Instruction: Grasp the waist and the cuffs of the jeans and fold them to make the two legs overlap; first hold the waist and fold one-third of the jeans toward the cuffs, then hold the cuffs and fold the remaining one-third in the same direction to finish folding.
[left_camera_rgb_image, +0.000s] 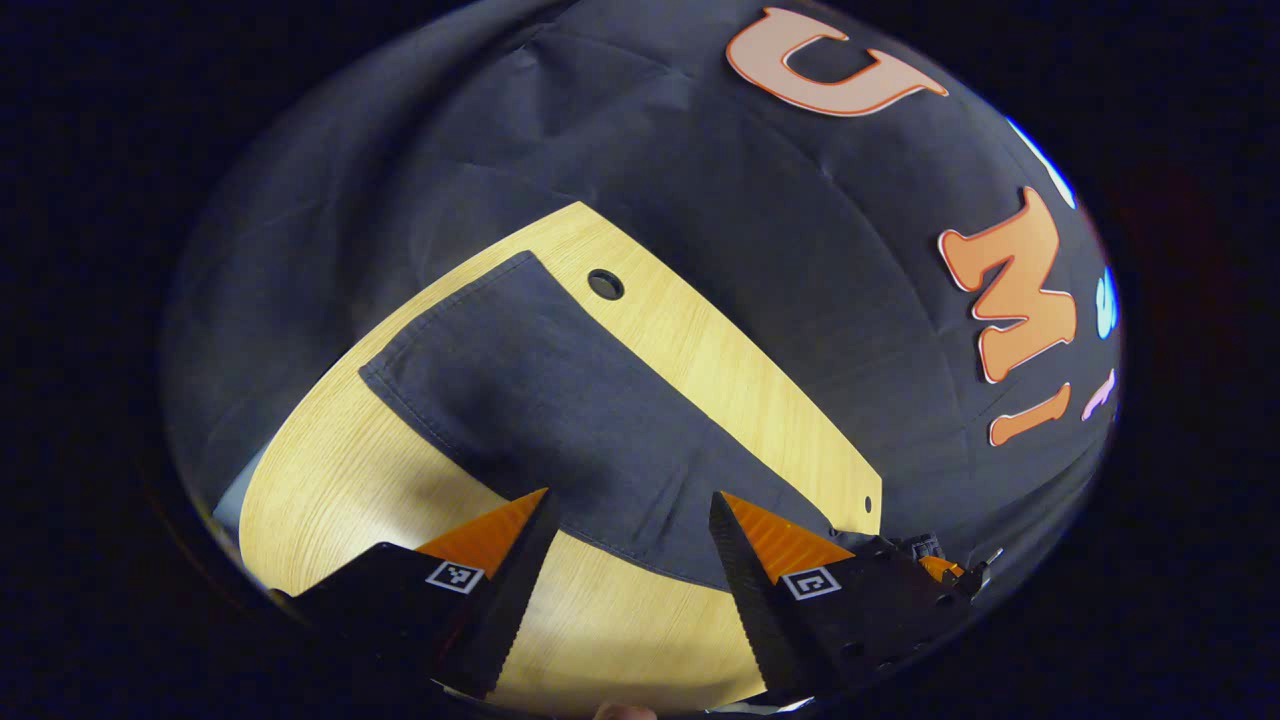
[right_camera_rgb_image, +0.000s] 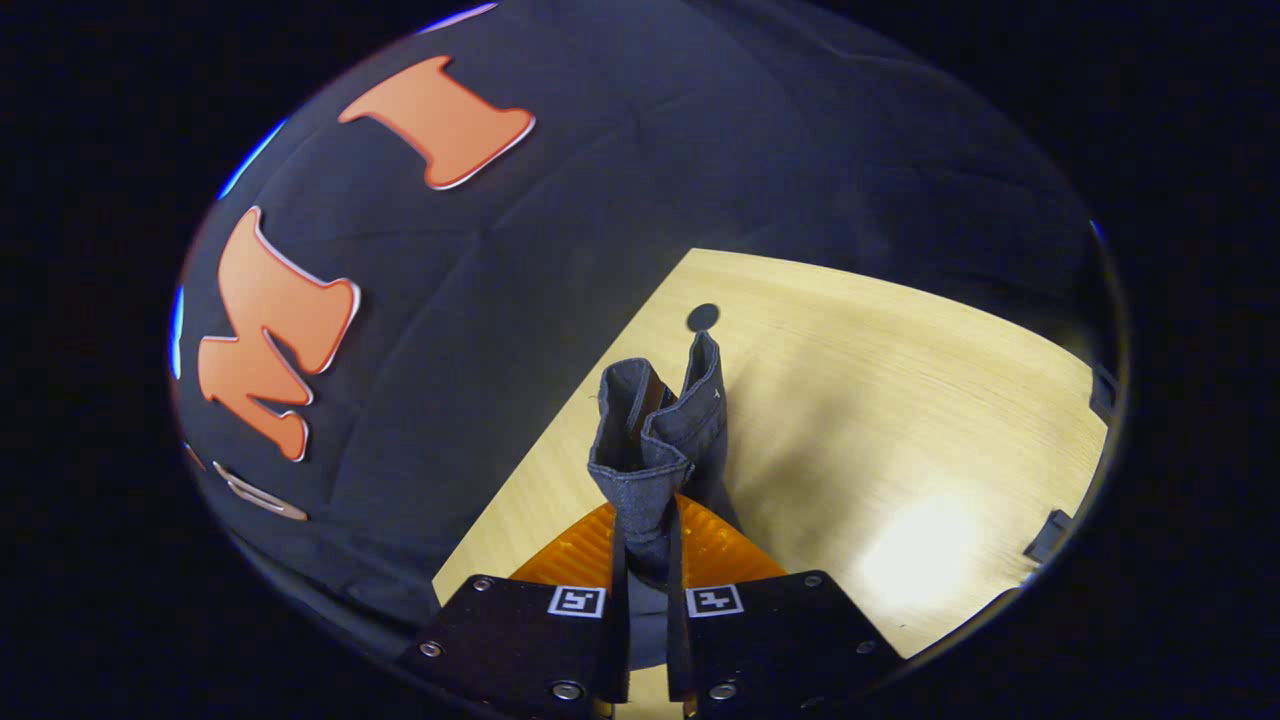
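— Two grippers, but do both hold the jeans?

— No. The right gripper has its jaws closed on a bunched edge of denim, which stands up between the fingers, lifted above the table. The left gripper has its jaws wide apart, with nothing between them; it hovers over the near edge of the cloth.

— Where are the jeans?

— In the left gripper view they lie flat on the table, beside a round hole in the board.

— Which step is it?

— I think a fold is in hand, but I cannot tell if the right one grips waist or cuffs. Next, the left gripper should come down and close on the near edge, so both carry the cloth over together.

— What differs between the views?

— The left gripper view gives the spread cloth; the right gripper view gives the pinched hem close up.
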